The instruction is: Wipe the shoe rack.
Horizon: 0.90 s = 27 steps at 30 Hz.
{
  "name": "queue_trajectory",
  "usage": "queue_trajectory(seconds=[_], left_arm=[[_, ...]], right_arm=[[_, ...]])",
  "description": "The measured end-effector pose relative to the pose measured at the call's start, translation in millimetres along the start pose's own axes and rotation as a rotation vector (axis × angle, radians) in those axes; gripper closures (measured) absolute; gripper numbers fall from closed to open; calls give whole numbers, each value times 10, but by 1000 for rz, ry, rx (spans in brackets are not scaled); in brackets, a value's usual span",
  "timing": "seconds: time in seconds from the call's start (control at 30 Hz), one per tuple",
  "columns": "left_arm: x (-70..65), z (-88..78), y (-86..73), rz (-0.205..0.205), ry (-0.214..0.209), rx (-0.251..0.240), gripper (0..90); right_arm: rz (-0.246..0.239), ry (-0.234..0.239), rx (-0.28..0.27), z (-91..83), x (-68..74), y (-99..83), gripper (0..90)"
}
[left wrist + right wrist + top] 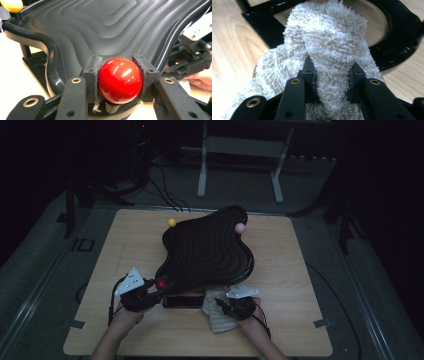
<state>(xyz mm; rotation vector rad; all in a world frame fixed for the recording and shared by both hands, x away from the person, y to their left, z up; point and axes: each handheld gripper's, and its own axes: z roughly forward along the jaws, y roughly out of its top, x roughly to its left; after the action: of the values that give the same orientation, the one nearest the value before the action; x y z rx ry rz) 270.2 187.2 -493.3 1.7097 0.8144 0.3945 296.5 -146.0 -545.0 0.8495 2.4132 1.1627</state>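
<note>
At the bottom of the high view two forearms come in; the left gripper (150, 292) sits at lower left centre, its jaws partly closed and clamped on the red ball (161, 284), a knob at the near left corner of the black wavy tray (205, 252). In the left gripper view that red ball (120, 80) sits in the lower middle of the frame, both pads pressing its sides, with the ribbed tray (100, 30) spreading away toward the top. The right gripper (226, 302) lies at lower centre right, jaws drawn nearly together on a fold of the fluffy cream towel (216, 312), which rests on the table just beside the tray's near edge and its dark base. In the right gripper view the towel (329, 57) bulges between the pads, the black base frame (397, 47) curving across the upper right. Bare wooden table (295, 285) lies open on either side of the tray, wider toward the right edge. At the tray's far rim stand a yellow ball (171, 222), upper left, and a pink ball (240, 227), upper right. Beyond the table's far edge stretches dim floor with cables (165, 190) and a white stand (240, 160)
</note>
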Motion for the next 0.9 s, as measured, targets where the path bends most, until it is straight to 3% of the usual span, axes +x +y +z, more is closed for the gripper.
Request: queue_trajectory(seconds=[0.13, 0.27, 0.43, 0.57, 0.73, 0.9], left_arm=[[-10, -5, -26, 4, -18, -20, 595], [-37, -9, -37, 7, -24, -24, 596], [-140, -1, -42, 20, -8, -25, 595], [-211, 13, -73, 16, -10, -45, 595], [-314, 41, -64, 32, -2, -41, 595], [-440, 109, -81, 43, 14, -61, 594]], right_arm=[[2, 15, -22, -114, 9, 33, 672], [-16, -13, -33, -334, -42, 15, 672], [48, -38, -69, -754, -138, -56, 672], [51, -47, -91, -1091, -131, -80, 672], [64, -65, -156, -1535, -86, -68, 672], [56, -58, -225, -1869, 20, -3, 672]])
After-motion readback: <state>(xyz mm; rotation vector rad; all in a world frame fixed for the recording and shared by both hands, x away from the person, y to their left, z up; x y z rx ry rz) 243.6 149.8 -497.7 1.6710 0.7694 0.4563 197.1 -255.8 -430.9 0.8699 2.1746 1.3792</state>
